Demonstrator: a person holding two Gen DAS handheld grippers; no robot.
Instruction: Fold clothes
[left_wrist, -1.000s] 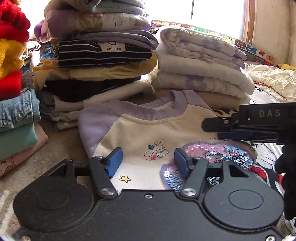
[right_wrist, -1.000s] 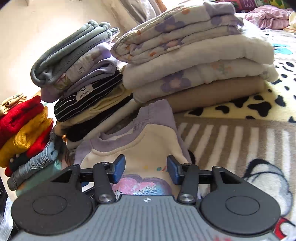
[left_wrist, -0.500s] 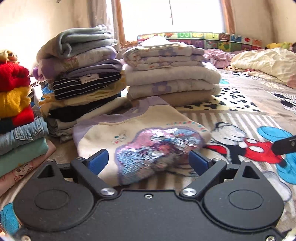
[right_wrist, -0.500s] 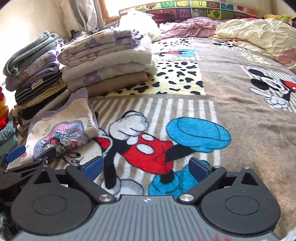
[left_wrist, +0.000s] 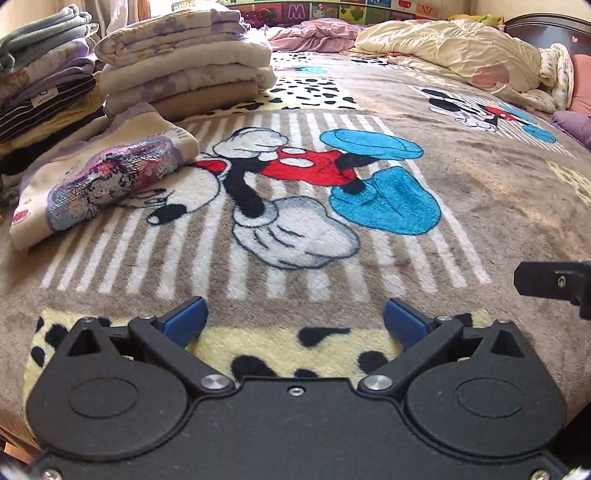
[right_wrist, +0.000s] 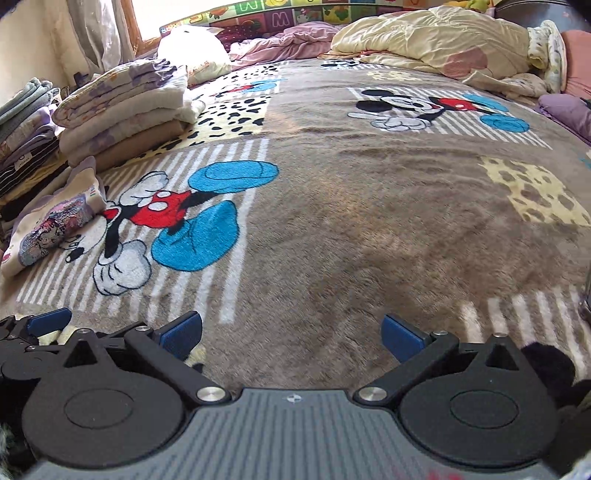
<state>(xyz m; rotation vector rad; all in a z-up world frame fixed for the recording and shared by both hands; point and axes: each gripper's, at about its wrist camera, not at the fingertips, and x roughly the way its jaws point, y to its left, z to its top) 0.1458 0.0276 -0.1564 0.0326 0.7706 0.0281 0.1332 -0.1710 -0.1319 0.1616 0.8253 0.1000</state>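
I hold both grippers low over the blanket (left_wrist: 461, 206), each with its jaws spread wide and nothing between them. The left gripper (left_wrist: 293, 321) points along the bed; the right gripper (right_wrist: 291, 332) sits just beside it, and one blue finger of the left unit shows at the lower left edge of the right wrist view.

The folded sweatshirt (left_wrist: 103, 181), cream with lilac trim and a sequin patch, lies at the left of the bed, just in front of the cream stack (left_wrist: 184, 70) of folded garments and well apart from both grippers. I judge this piece finished and the step in hand to be fetching the next garment.

Procedure for that step:
1. Keep the jaws wide until a single layer of fabric sits between the pads.
2. Approach low and flat, so the plush blanket pile is not pinched along with the garment.
3. Lay the garment out on the bare middle of the blanket, clear of the finished stacks.

The surface is a soft fleece blanket with cartoon mouse prints, stripes and spotted panels; it will give under pressure. A second, darker stack (left_wrist: 44, 92) stands at the far left. A rumpled cream quilt (left_wrist: 450, 48) lies at the head of the bed; loose items beside it may be unfolded clothes, but the view there is too small to confirm.
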